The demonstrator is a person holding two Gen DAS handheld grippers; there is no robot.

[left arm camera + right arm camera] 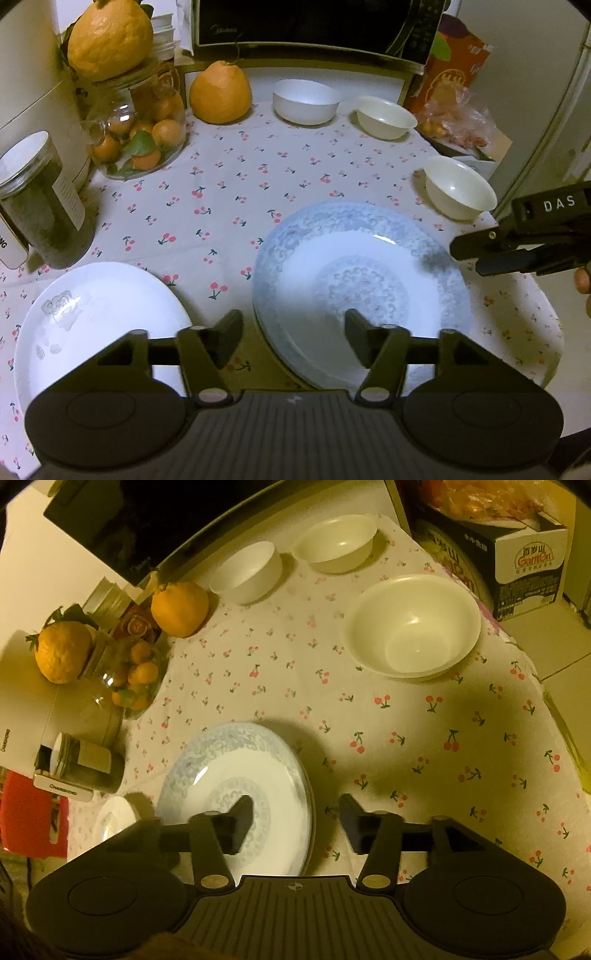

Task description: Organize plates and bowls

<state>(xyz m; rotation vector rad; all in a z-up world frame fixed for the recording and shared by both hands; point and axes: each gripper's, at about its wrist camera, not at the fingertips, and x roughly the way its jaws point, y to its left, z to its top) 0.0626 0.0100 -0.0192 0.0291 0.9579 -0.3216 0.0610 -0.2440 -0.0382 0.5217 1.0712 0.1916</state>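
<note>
Left wrist: fingers (293,341) apart, straddling patterned plate (369,236) rim, gripping nothing.

R gripper (295,821) open over blue-rimmed plate (221,760) edge; 3 bowls (412,627) beyond.

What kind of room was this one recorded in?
Most likely a home kitchen or dining corner: a microwave at the back of a table under a cherry-print cloth, crockery such as a patterned plate and bowl, and a jar of oranges.
</note>
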